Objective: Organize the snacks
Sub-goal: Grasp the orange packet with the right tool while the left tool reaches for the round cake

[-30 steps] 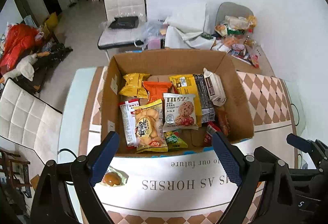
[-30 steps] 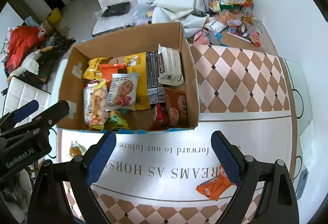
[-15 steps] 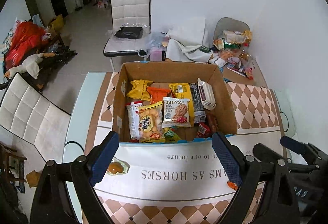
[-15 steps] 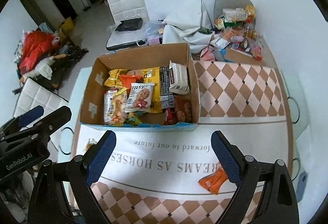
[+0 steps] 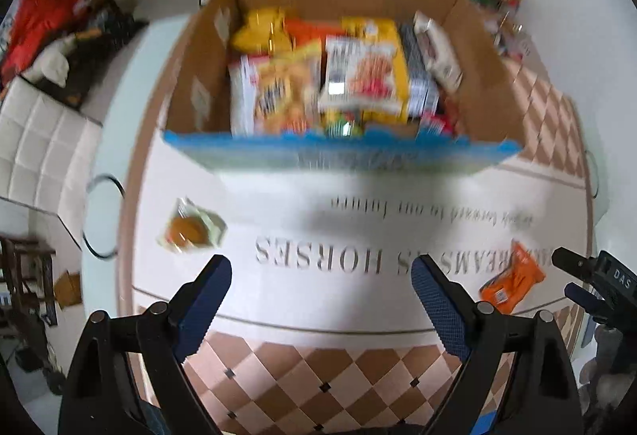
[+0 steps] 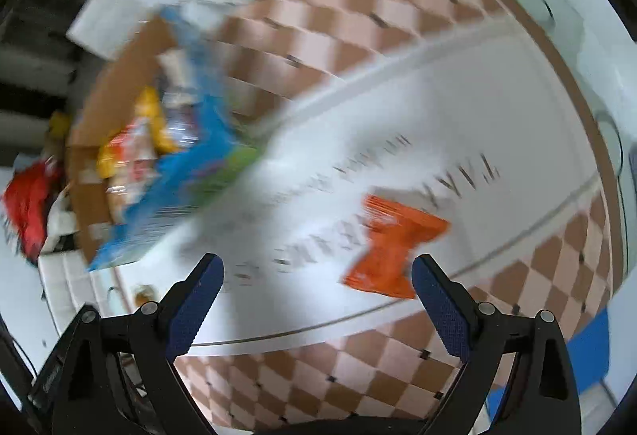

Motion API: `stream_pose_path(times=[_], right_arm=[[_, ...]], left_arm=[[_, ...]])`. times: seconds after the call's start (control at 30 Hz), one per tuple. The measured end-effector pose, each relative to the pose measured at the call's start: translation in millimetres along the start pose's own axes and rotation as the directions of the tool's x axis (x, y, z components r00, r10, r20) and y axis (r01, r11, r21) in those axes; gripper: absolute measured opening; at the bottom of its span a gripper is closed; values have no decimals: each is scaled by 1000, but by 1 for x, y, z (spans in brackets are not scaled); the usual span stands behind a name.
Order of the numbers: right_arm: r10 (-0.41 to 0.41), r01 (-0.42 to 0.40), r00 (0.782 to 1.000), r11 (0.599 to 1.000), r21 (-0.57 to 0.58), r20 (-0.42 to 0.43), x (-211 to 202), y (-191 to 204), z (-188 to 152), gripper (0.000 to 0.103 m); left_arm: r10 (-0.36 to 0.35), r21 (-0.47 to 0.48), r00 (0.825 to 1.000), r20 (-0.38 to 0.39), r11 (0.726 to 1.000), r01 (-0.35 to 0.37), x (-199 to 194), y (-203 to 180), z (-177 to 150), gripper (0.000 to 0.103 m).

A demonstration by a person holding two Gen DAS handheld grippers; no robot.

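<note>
Motion blur smears the cardboard box in my right view; its snack labels are unreadable. The tablecloth lettering beside it is smeared, and my left view cuts off my right gripper.

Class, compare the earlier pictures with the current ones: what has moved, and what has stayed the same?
Both grippers have dropped toward the table. The right gripper has also rolled and swung over the orange packet. Nothing was grasped. The left gripper stays open, and the box, orange packet and clear-wrapped snack lie where they were.
</note>
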State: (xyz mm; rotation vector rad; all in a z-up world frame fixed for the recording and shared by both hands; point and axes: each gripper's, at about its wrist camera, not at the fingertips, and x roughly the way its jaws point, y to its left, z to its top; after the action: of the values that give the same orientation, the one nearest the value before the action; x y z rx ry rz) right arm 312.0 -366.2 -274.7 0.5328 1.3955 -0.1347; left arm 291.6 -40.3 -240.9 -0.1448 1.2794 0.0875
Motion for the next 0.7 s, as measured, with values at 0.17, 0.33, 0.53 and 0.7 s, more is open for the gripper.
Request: stream_pose_path(times=[0.17, 0.33, 0.53, 0.7], right_arm=[[-84, 87, 994, 995, 41, -63, 51, -29, 7, 97], [-141, 142, 982, 990, 2, -125, 96, -29, 6, 80], [-143, 135, 983, 988, -70, -118, 106, -6, -5, 41], [-127, 100, 986, 970, -222, -111, 107, 44, -26, 40]], left_arm=[[7, 1, 997, -72, 1000, -7, 34, -2, -12, 92], [21, 5, 995, -100, 1000, -20, 50, 7, -15, 92], [9, -38, 996, -93, 999, -12, 46, 37, -8, 92], [-12, -146, 994, -106, 989, -4, 47, 93, 3, 92]])
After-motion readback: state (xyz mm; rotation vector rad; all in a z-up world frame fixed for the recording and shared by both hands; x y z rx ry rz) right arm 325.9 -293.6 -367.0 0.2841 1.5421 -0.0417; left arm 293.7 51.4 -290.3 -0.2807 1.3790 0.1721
